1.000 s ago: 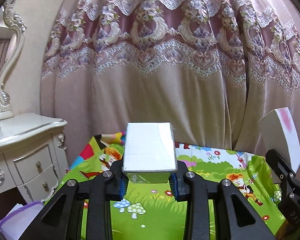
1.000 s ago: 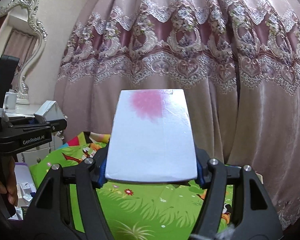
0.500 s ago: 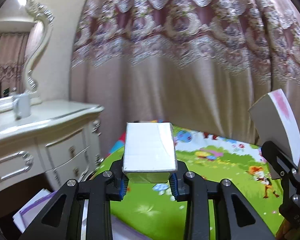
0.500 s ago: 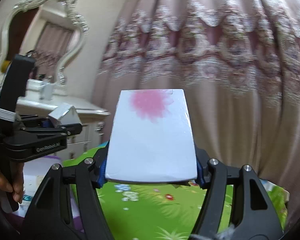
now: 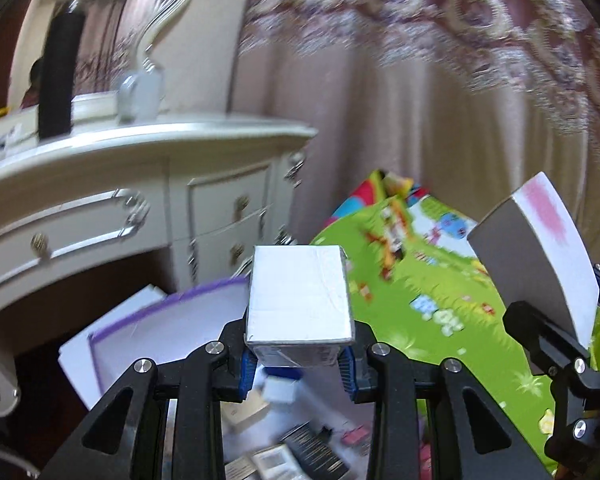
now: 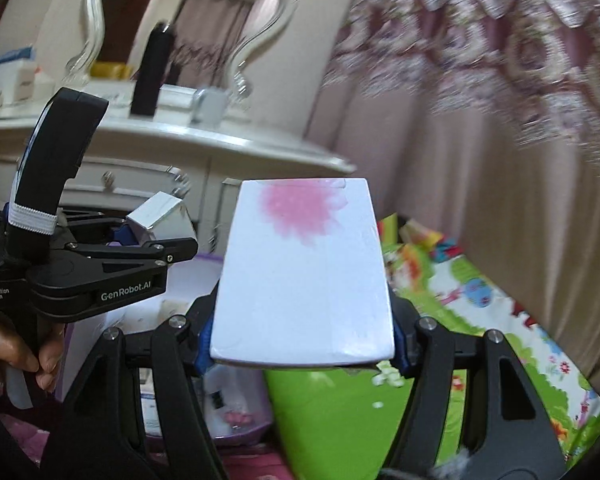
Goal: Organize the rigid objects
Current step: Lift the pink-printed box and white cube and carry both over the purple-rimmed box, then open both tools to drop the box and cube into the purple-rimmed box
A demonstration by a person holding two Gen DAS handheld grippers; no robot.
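My left gripper (image 5: 298, 366) is shut on a small white box (image 5: 299, 294), which stands up between its blue pads. My right gripper (image 6: 302, 346) is shut on a wider white box with a pink flower print (image 6: 306, 276). That flower box (image 5: 548, 252) also shows at the right of the left wrist view. The left gripper and its small box (image 6: 160, 218) appear at the left of the right wrist view, with a hand (image 6: 12, 354) on the handle. Below both grippers lies a purple-rimmed white bin (image 5: 156, 328) holding several small boxes (image 5: 296, 454).
A cream dressing table (image 5: 140, 176) with drawers stands on the left, bearing a black bottle (image 5: 58, 80), a grey cup (image 5: 138, 94) and a mirror. A pink lace curtain (image 5: 420, 100) hangs behind. A green cartoon play mat (image 5: 428, 292) covers the surface on the right.
Both grippers have swung left and downward, still holding their boxes. The dressing table has come much closer, and the bin with its boxes has come into view below.
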